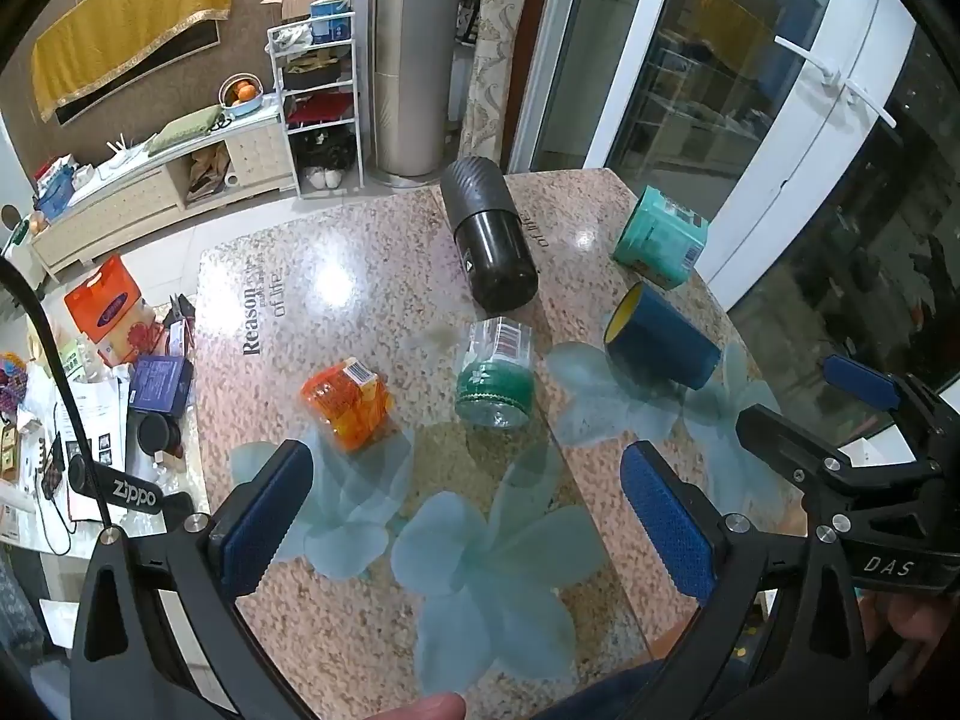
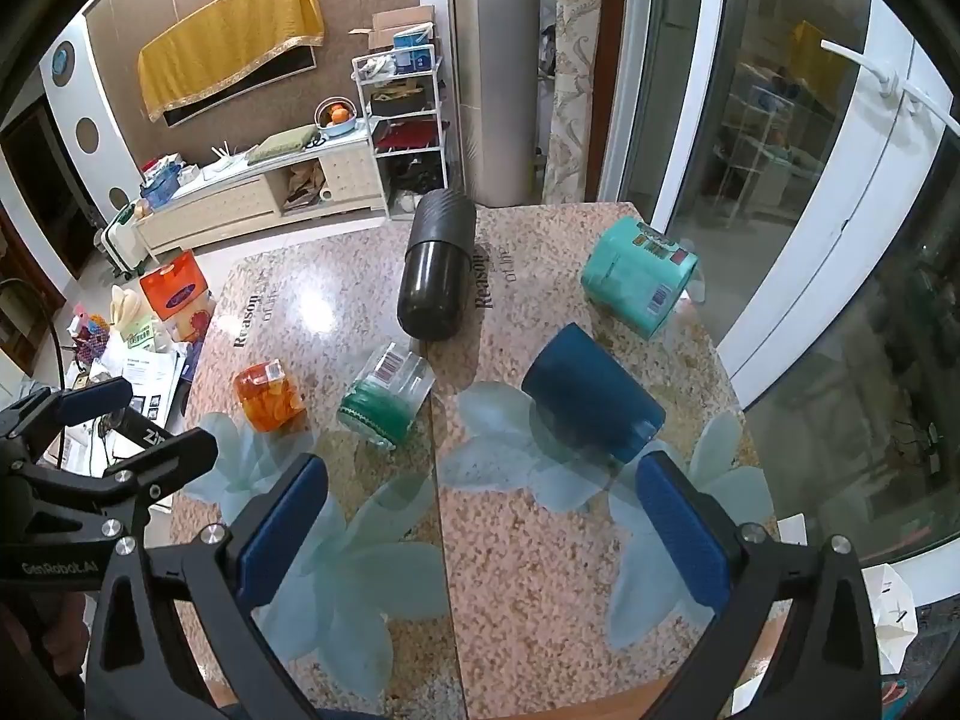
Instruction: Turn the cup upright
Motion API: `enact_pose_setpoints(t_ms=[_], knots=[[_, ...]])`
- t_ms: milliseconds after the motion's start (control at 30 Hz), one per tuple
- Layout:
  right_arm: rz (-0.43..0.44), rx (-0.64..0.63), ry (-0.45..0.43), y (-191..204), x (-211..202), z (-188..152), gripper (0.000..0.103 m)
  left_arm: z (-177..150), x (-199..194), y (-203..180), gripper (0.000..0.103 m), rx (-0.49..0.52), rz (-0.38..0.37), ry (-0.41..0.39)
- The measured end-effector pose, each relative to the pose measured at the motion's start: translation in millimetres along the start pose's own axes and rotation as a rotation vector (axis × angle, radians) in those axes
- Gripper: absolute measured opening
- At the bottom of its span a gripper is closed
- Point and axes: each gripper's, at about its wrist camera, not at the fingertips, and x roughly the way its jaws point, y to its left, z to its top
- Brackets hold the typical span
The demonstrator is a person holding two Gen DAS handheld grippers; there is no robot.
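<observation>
On the speckled table (image 2: pixel 540 540), the toppled dark-blue cylindrical cup (image 2: pixel 591 396) looks light, probably slippery; grip mid-wall. Both the left gripper (image 1: pixel 474 528) and the right gripper (image 2: pixel 486 528) gape empty.

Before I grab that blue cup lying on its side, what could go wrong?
1. The blue cup lies on a glossy table, so it may roll or slide as the fingers close.
2. It lies near the table's right edge and could go off.
3. The teal container lies just behind; a nudge could hit it.

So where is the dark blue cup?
The dark blue cup with the yellow inside lies on its side at the table's right, between the teal tub and the clear green-banded jar.
</observation>
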Motion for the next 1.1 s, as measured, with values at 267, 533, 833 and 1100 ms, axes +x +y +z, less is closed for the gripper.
enact_pose_setpoints(t_ms=[267, 533, 833, 1100], knots=[[0.004, 0.001, 0.005, -1.4, 3.0, -0.4, 0.103, -4.9, 3.0, 1.4, 0.103, 0.0, 0.004, 0.001], [0.008, 0.007, 0.003, -1.9, -0.2, -3.5, 0.103, -5.2, 1.6, -1.1, 0.103, 0.008, 0.005, -0.002], [0.016, 0.01, 0.016, -2.2, 0.9, -6.3, 0.103, -4.2, 1.7, -2.2, 0.103, 0.006, 0.011, 0.01], [0.017, 0.008, 0.02, -2.5, 1.0, -5.9, 0.103, -7.0, 4.9, -0.6, 0.103, 0.006, 0.016, 0.009]])
